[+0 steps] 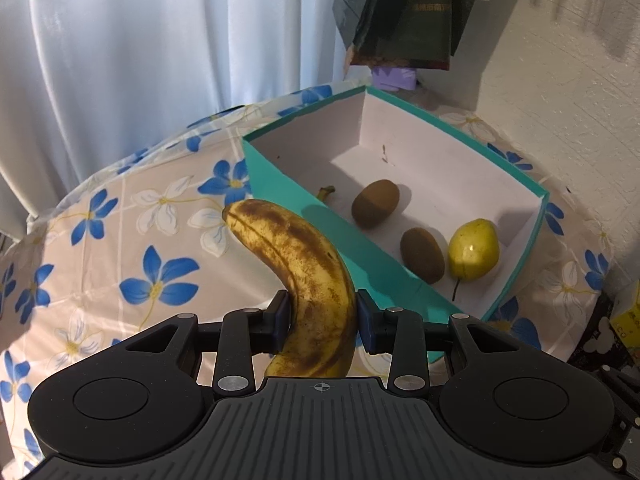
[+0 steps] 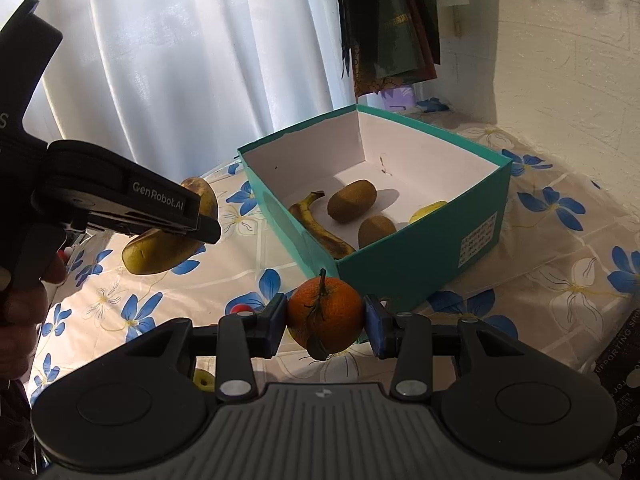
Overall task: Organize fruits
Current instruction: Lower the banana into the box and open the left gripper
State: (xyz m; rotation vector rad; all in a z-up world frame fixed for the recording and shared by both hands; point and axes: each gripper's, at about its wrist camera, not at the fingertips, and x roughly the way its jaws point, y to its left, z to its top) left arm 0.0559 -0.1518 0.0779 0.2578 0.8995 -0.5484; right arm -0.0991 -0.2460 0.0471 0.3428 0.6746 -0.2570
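My left gripper point(image 1: 322, 320) is shut on a spotted yellow banana point(image 1: 304, 268), held above the flowered tablecloth just left of the teal box point(image 1: 288, 184). In the right wrist view that same left gripper point(image 2: 200, 224) and banana point(image 2: 160, 252) hang in the air left of the teal box point(image 2: 400, 276). My right gripper point(image 2: 325, 320) is shut on an orange point(image 2: 326, 312) with a stem, in front of the box's near corner. Inside the box lie two kiwis point(image 1: 375, 203) point(image 1: 422, 255), a yellow pear point(image 1: 473, 249) and a dark banana point(image 2: 320, 228).
The round table point(image 1: 120, 240) wears a cloth with blue and white flowers. White curtains hang behind it, and dark clothes point(image 1: 408, 12) hang by the wall at the back right. A person's hand point(image 2: 24, 304) holds the left gripper. Small objects point(image 2: 204, 380) lie near the table's front.
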